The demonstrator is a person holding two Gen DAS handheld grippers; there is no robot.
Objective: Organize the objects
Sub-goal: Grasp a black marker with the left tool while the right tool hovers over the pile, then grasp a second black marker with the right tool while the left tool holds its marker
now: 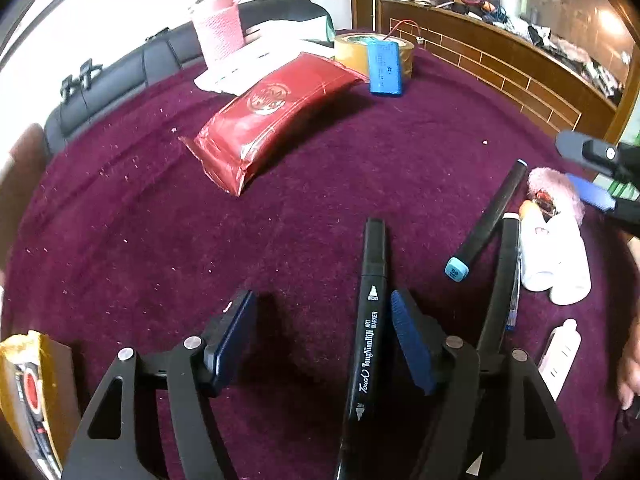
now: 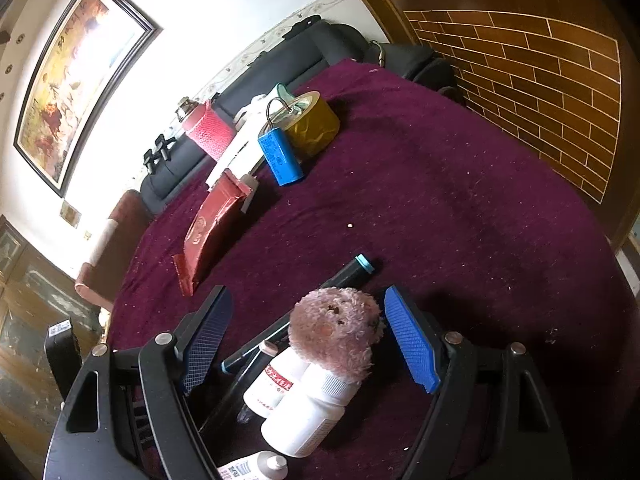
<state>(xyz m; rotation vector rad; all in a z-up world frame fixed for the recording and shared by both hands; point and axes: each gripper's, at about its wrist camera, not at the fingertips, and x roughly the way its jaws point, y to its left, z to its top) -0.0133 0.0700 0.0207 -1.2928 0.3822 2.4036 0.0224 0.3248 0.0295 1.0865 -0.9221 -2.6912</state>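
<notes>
Markers are what you are gathering: the black art marker lies on the maroon desk between your left gripper fingers, close against the right blue pad but not pinched, since the left pad stands well away from it. So your left fingers are spread and nothing is gripped. To the right of it lie the blue-capped marker and another dark pen, just beside the white bottles and the pink fluffy toy. The step in hand looks like laying this marker alongside the others. If you regrip it, centre the barrel between both pads near its middle so it does not swing, then close squarely. If you mean to leave it there, draw back along the barrel's line so the right pad does not drag it sideways. Your right gripper hangs above the bottle cluster with its fingers spread wide around the toy and the white bottle, touching neither as far as I can tell; keep it clear of the left hand's path. At the far side, the red packet, blue battery pack and tape roll sit well apart from this group.
</notes>
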